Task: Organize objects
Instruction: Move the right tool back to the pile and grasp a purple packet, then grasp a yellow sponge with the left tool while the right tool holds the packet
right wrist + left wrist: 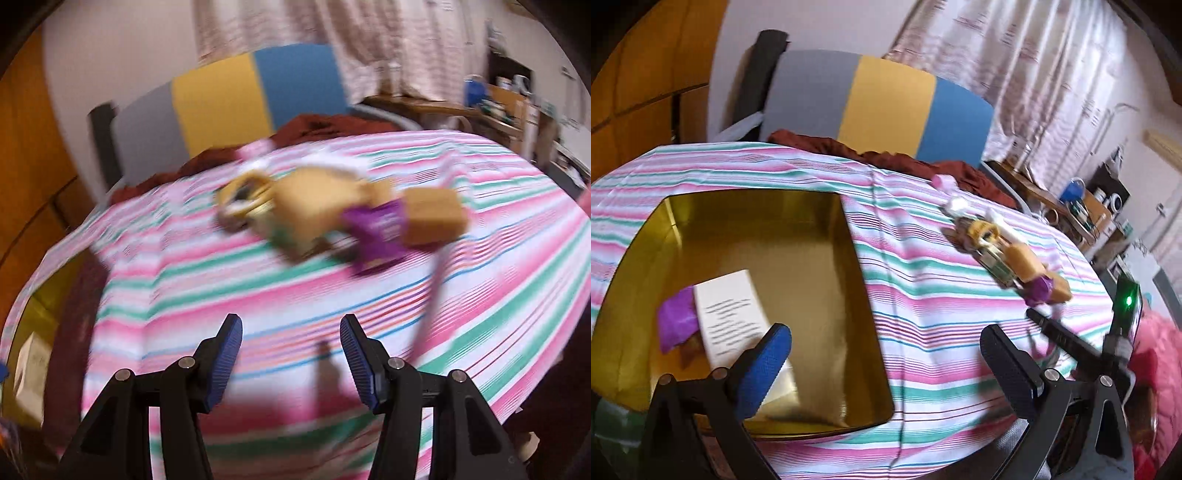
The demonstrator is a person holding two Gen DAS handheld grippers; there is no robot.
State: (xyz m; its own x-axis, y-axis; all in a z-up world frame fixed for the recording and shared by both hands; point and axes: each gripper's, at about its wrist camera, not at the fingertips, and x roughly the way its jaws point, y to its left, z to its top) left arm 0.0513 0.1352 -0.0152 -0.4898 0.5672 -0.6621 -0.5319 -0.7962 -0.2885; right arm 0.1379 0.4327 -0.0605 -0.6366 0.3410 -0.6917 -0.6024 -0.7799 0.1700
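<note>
On the striped cloth (923, 317), left wrist view: one gold tin (827, 295), open-topped, holding one white box (735, 314) and one purple packet (677, 325) beside it, touching. Left gripper (882, 373) hangs over the tin's near corner, jaws wide apart, nothing between them. One loose pile of small items (1008, 254) lies well right of the tin (tan blocks, a purple packet, pale bits; exact count unreadable).

Right wrist view, heavily blurred: right gripper (291, 362) spread, empty, pointing toward the same pile (332, 218). Two tan blocks and one purple packet show. Tin edge (40, 306) at far left.
</note>
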